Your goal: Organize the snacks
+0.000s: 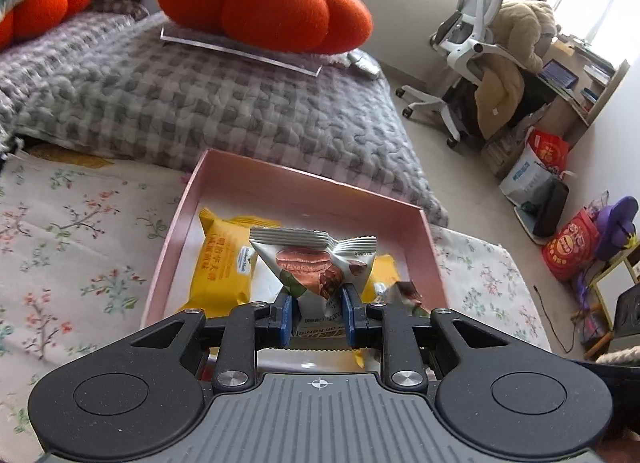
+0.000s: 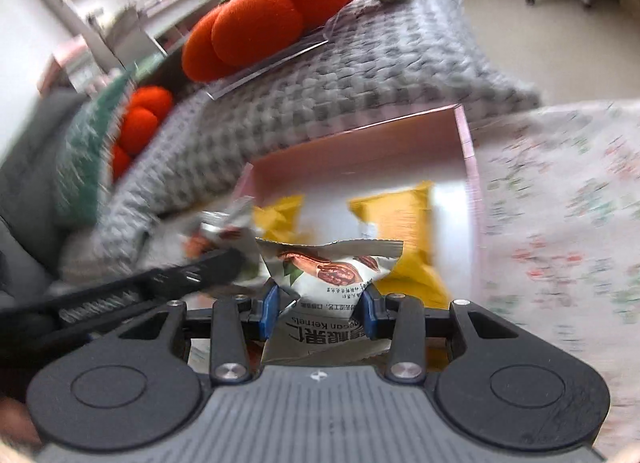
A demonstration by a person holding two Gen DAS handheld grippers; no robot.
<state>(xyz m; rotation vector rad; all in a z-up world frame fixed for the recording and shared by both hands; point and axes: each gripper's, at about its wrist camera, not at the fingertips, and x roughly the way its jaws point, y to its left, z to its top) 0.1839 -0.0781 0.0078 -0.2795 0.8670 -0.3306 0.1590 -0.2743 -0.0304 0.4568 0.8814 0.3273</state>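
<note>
Gripping a white pecan-kernel packet [image 1: 320, 267], the left gripper [image 1: 318, 313] hangs over the shallow pink cardboard box [image 1: 168, 251] at frame centre; the right gripper [image 2: 320, 309] clamps another pecan packet [image 2: 328, 275] above yellow wrapped snacks [image 2: 400, 223] inside.

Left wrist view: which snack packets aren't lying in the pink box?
The pecan packet pinched in the left claw; the yellow packets lie flat in the pink box.

Black left gripper [image 1: 318, 313] and right gripper [image 2: 319, 310], blue pads [image 1: 286, 317], silver screws [image 1: 233, 376], round side discs, grey ribbed base, crosshair mark
</note>
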